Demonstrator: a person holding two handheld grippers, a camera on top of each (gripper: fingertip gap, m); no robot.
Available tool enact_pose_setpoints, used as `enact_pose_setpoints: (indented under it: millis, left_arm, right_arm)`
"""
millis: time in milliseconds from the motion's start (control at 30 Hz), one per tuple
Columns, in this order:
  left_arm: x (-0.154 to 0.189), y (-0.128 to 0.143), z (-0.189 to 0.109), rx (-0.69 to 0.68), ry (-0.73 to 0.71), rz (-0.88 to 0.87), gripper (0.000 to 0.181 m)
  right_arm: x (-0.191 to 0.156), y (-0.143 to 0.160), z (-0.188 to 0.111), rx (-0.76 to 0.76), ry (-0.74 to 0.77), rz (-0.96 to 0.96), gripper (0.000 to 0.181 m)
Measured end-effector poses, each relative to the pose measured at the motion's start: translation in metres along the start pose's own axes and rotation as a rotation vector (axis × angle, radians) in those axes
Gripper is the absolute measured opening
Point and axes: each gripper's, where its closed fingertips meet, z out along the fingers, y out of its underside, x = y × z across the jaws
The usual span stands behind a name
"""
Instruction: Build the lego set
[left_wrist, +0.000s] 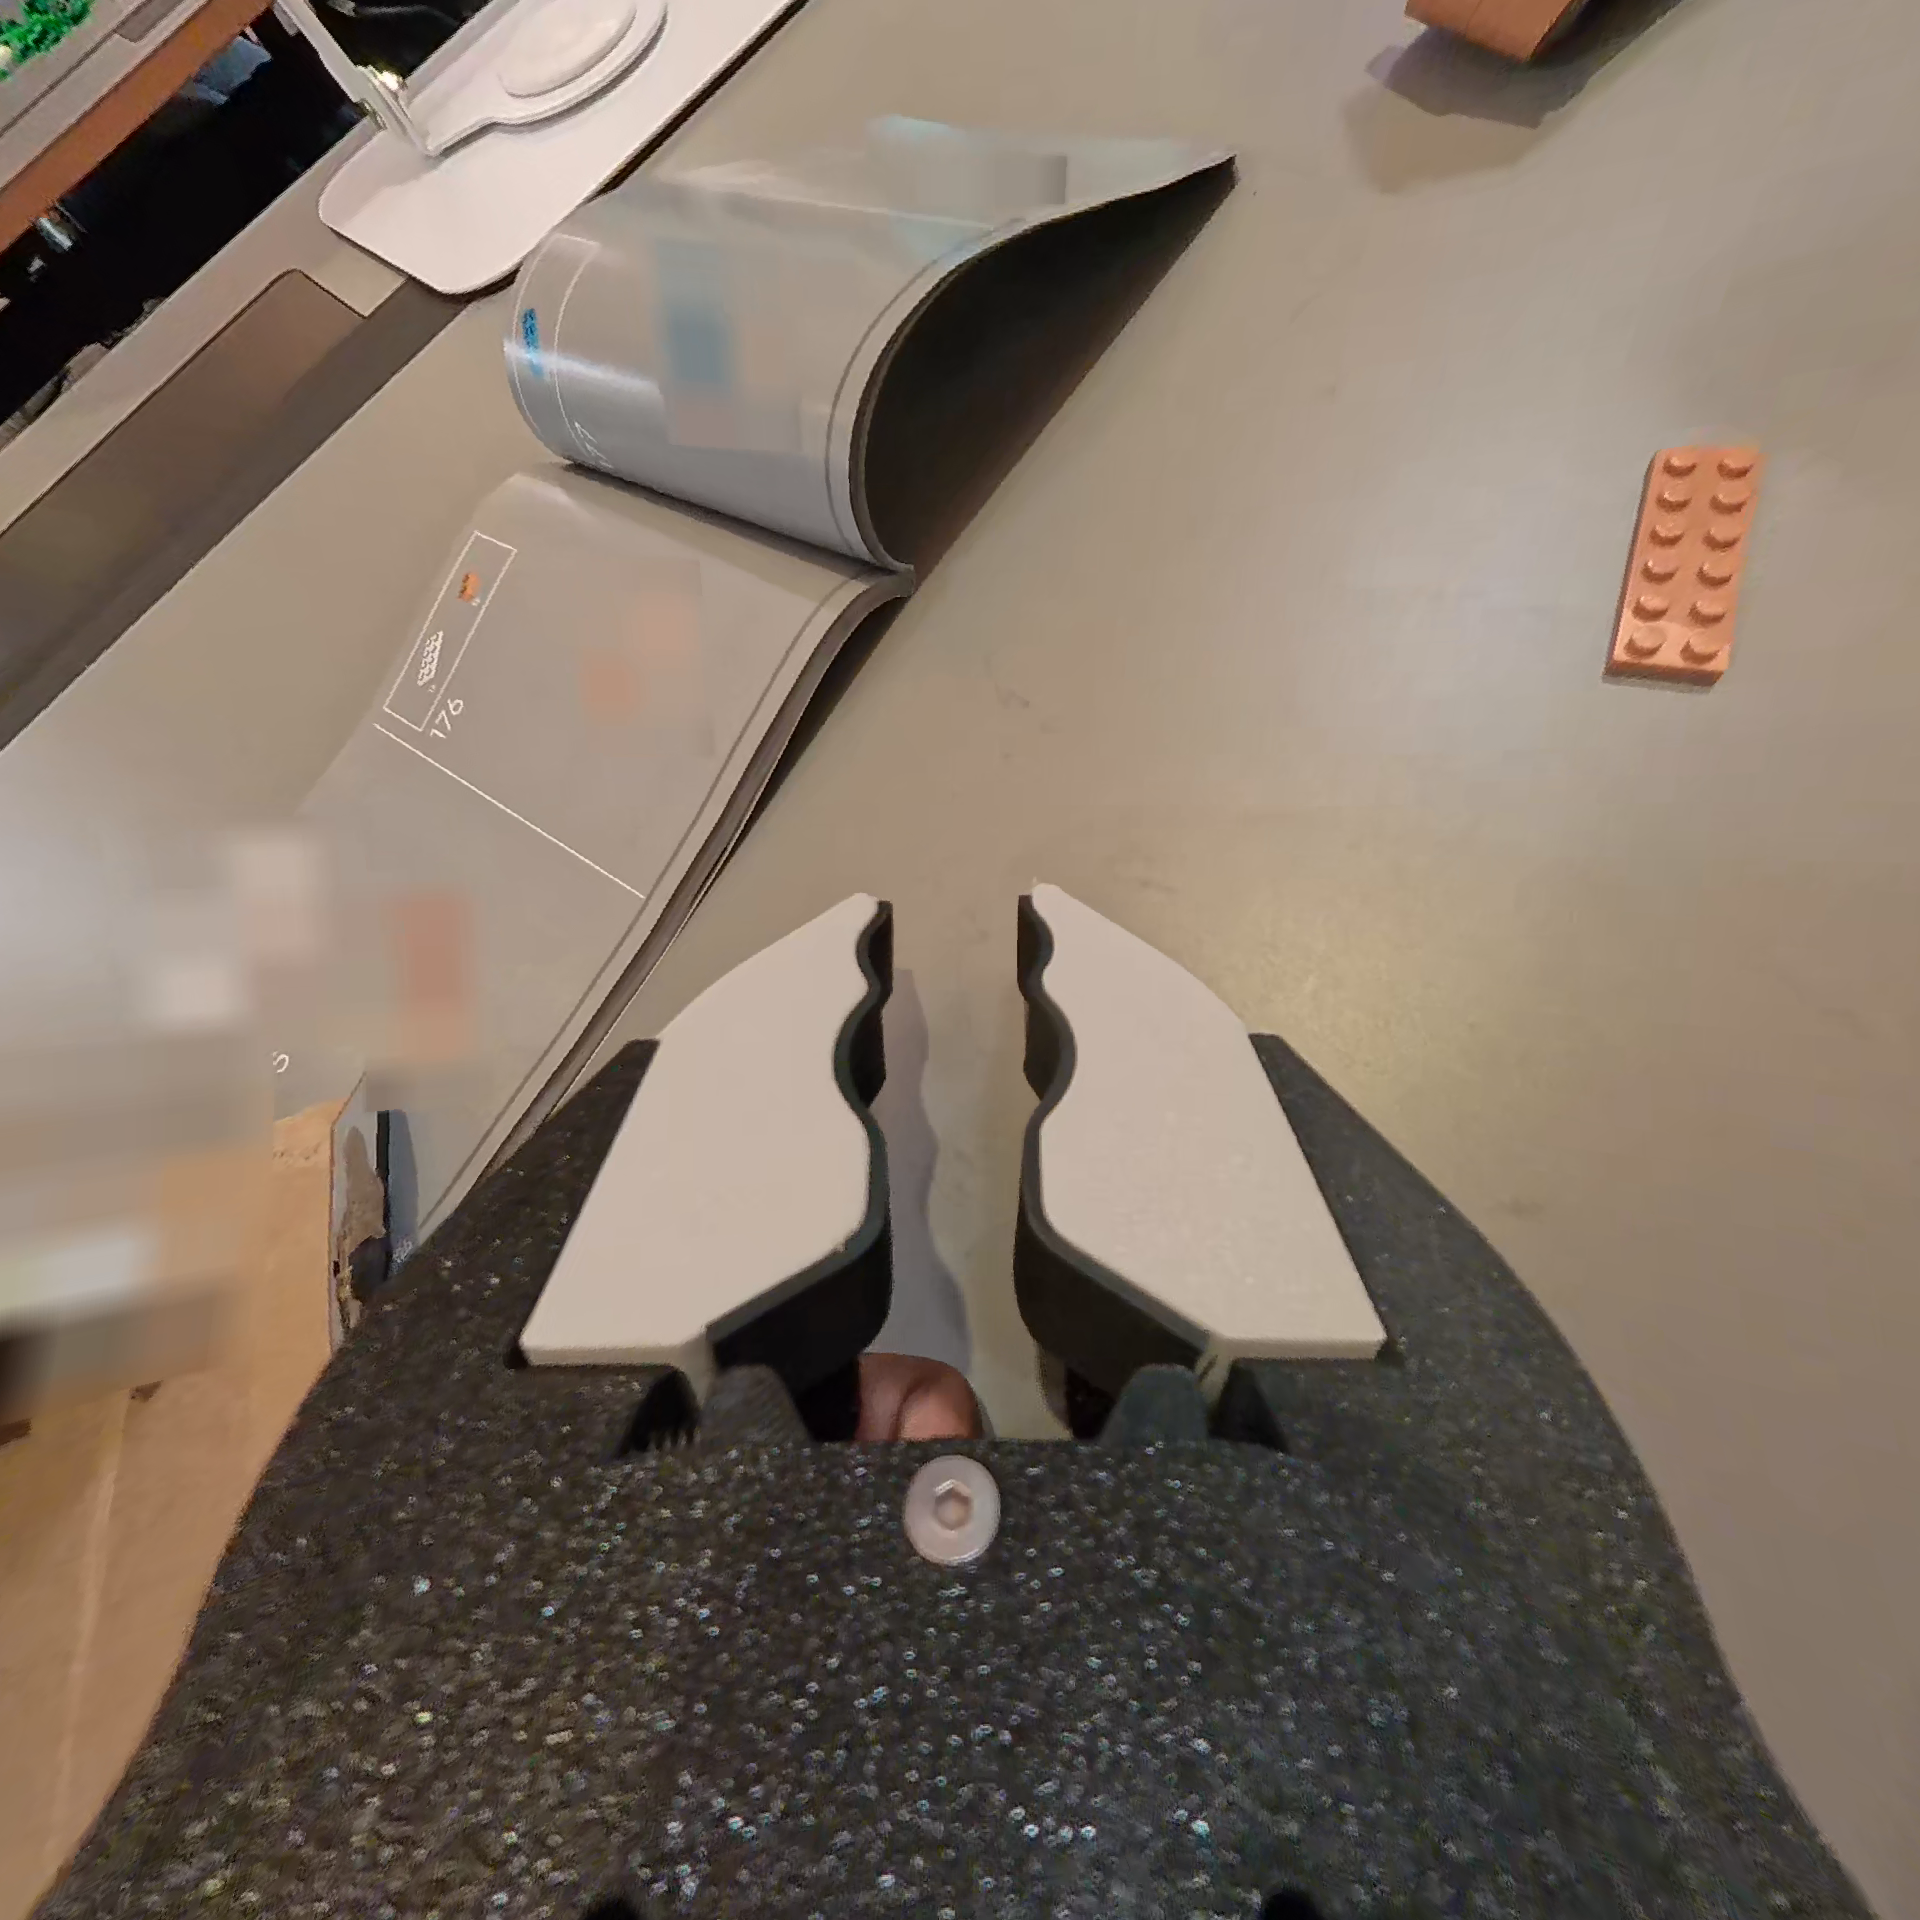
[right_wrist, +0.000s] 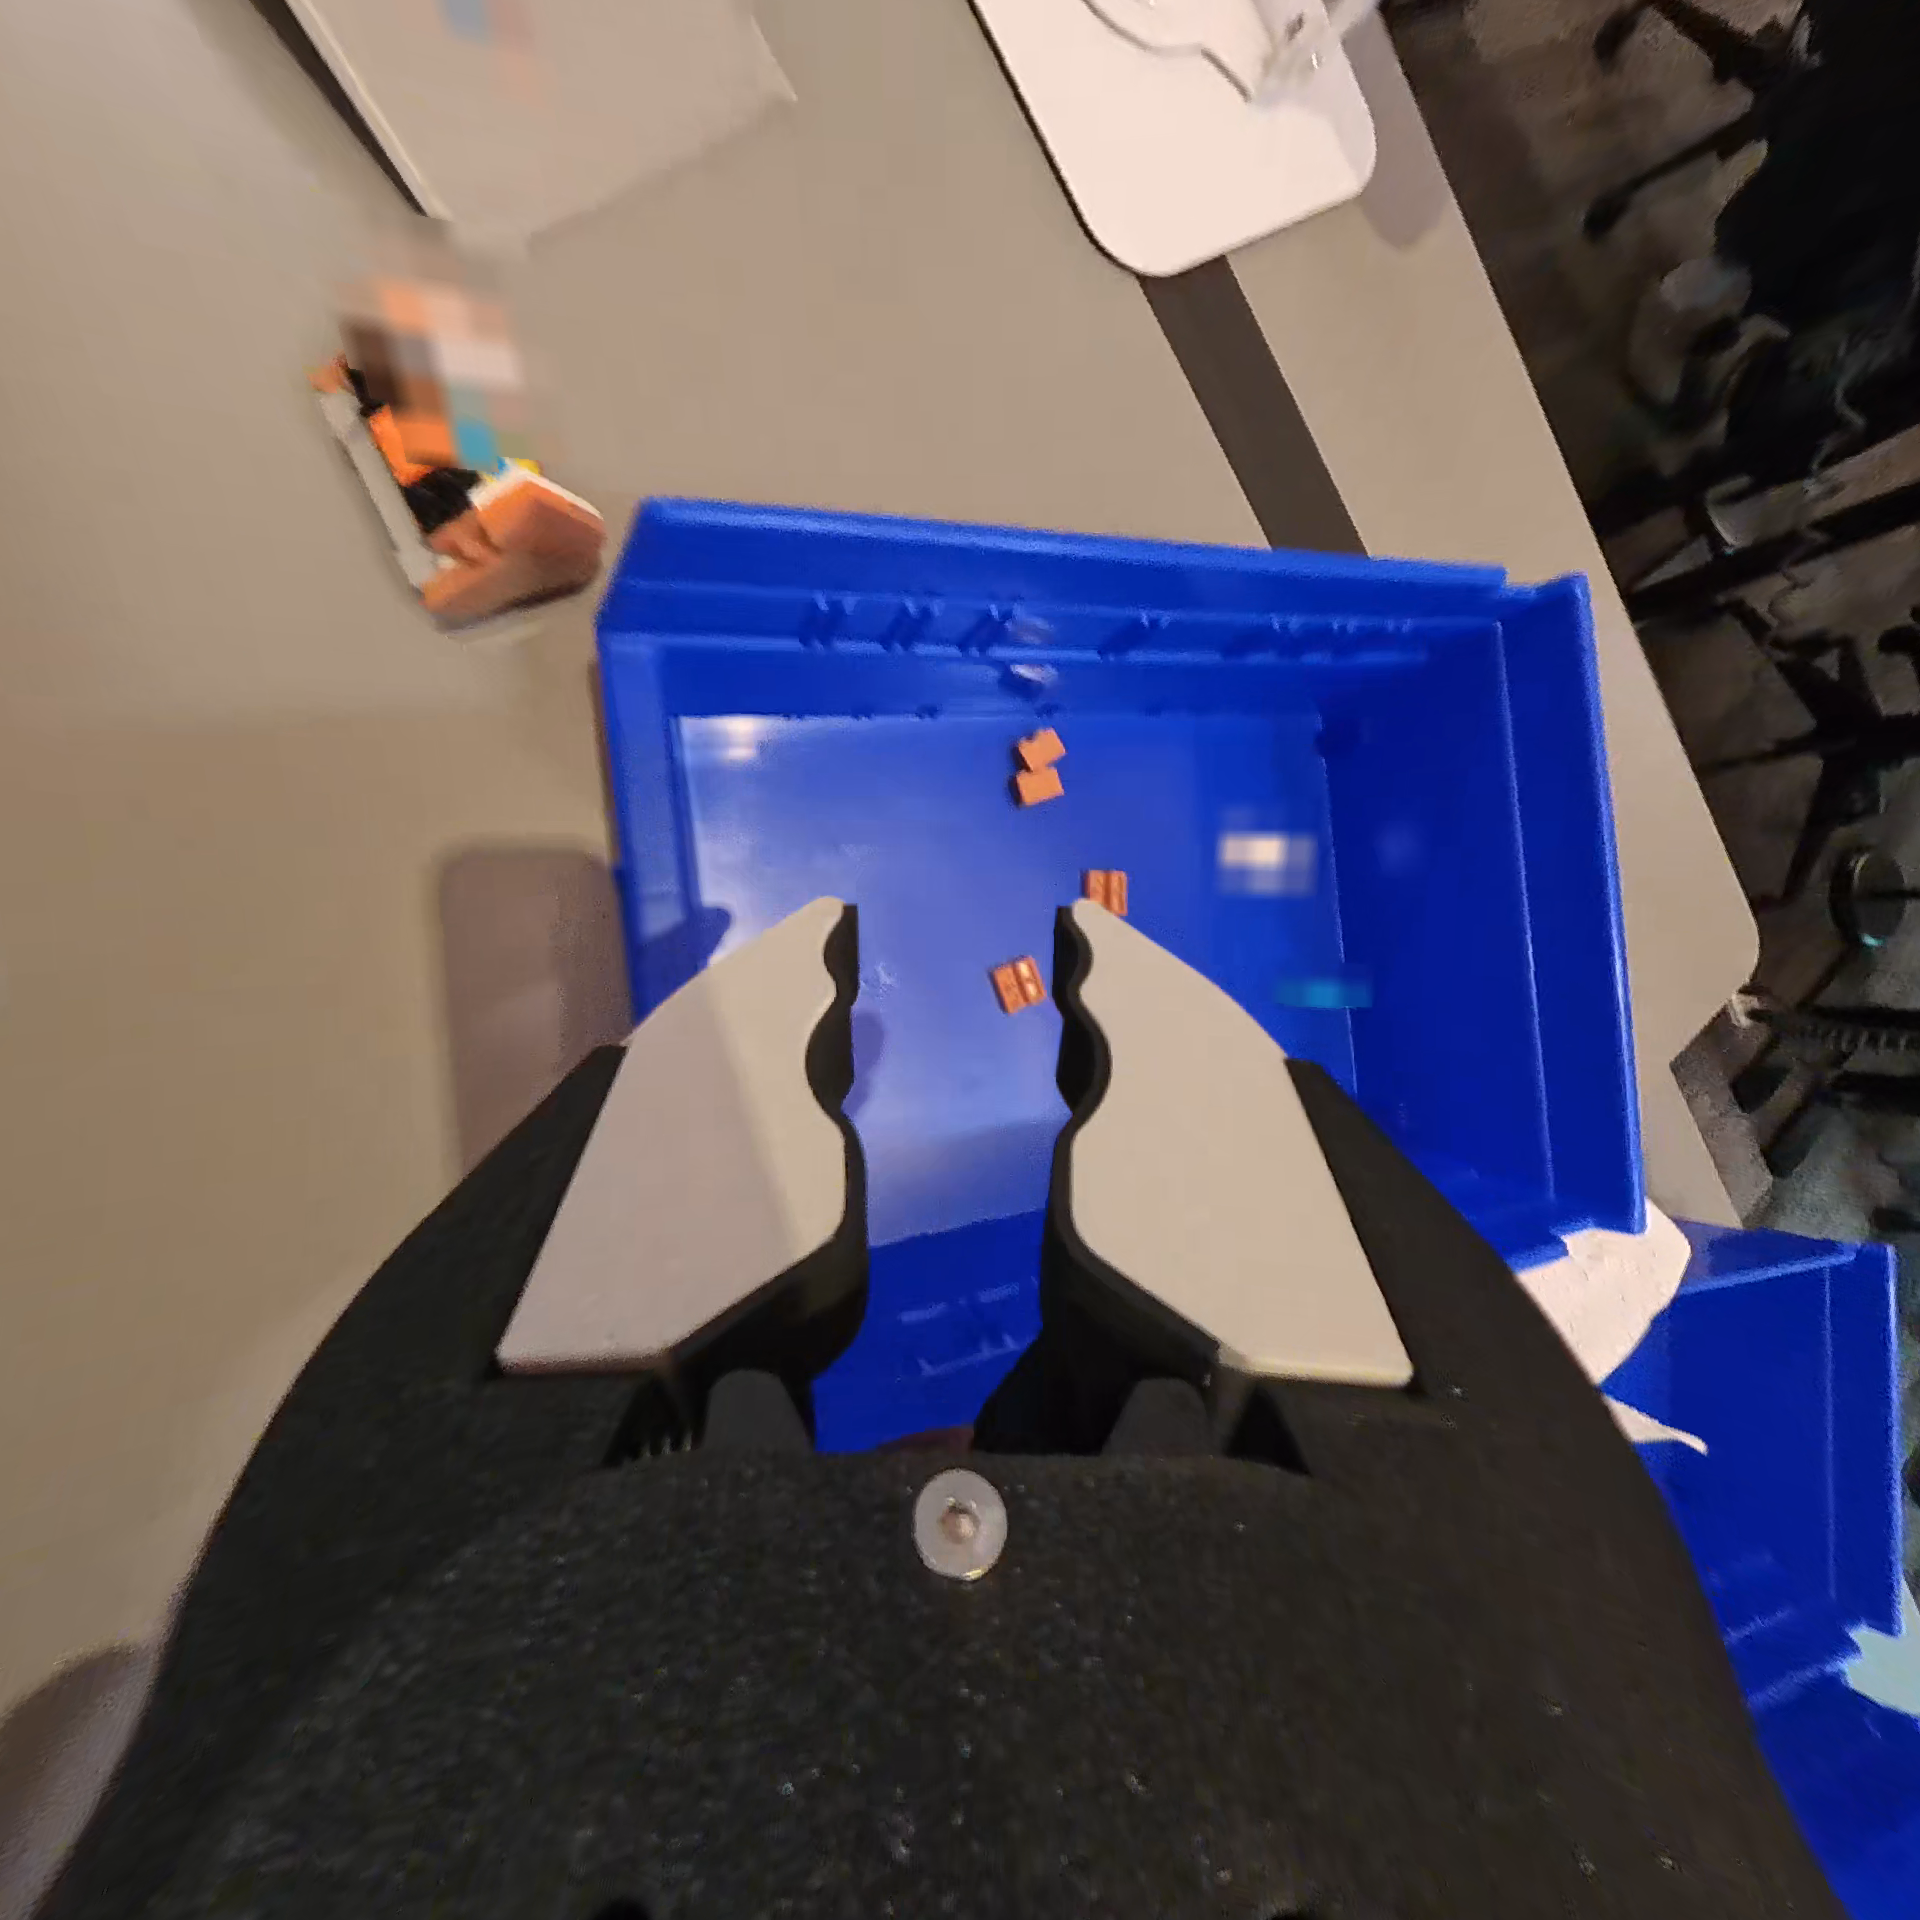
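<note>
Left gripper (left_wrist: 956, 914): jaws released, nothing between them, hanging over bare grey bench (left_wrist: 1351, 935). Just left of the tips, an open instruction booklet (left_wrist: 623, 675), upper pages curled over. Well off to the right, flat on the bench, an orange lego plate (left_wrist: 1688, 566), two studs wide.

Right gripper (right_wrist: 956, 920): jaws released and empty, poised over an open blue bin (right_wrist: 1455, 935). Scattered on its floor, small orange lego pieces (right_wrist: 1018, 985), one between the tips. Beyond the bin's left corner, a partly built lego model (right_wrist: 457, 499), blurred.
</note>
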Motion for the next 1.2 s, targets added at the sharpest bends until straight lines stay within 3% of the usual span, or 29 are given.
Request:
enact_pose_setpoints:
  millis: [400,667,1000,1200]
  left_arm:
    - [0.0,0.0,0.001,-0.006,0.012,-0.013,0.022]
    - [0.002,0.001,0.003,-0.013,0.046,-0.023,0.022]
    - [0.001,-0.004,0.007,-0.003,0.038,-0.005,0.022]
    - [0.006,-0.006,0.005,0.022,0.038,0.044,0.022]
  right_arm:
    - [0.019,0.043,0.048,-0.152,-0.081,-0.074,0.035]
    - [0.034,0.024,0.046,-0.048,-0.077,-0.07,0.035]
    - [0.025,0.016,0.12,-0.174,-0.197,-0.233,0.038]
    - [0.026,0.009,0.137,-0.162,-0.231,-0.254,0.04]
